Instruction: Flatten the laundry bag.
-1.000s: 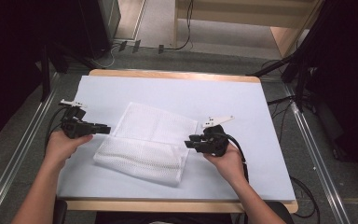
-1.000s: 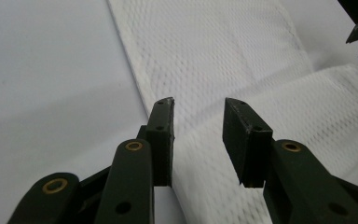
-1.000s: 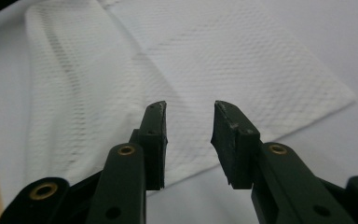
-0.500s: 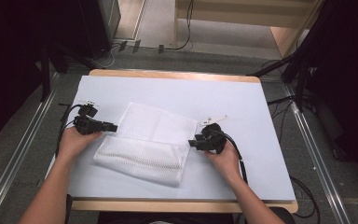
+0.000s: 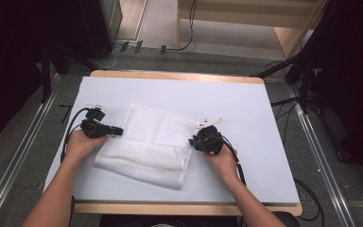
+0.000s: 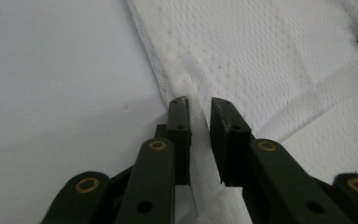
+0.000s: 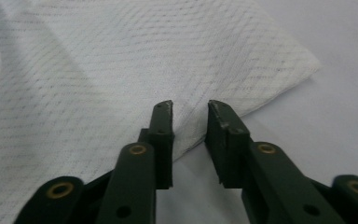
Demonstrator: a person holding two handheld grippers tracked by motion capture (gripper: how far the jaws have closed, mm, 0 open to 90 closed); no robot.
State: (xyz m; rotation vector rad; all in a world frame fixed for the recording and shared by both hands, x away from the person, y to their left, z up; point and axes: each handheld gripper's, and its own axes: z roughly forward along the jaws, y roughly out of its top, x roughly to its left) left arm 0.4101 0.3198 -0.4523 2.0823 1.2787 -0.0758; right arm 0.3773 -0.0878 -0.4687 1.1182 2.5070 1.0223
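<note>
White mesh cloth [image 5: 151, 142] on table [image 5: 264, 142], L gripper [image 6: 199, 105] & R gripper [image 7: 189, 106] low at its edges, fingers narrow, just closing, cloth edge between

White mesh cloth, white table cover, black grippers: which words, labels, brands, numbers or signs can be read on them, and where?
None: no readable text anywhere.
White mesh cloth: plain weave, no label seen.
White table cover: blank.
Black left gripper and right gripper: no marks.
</note>
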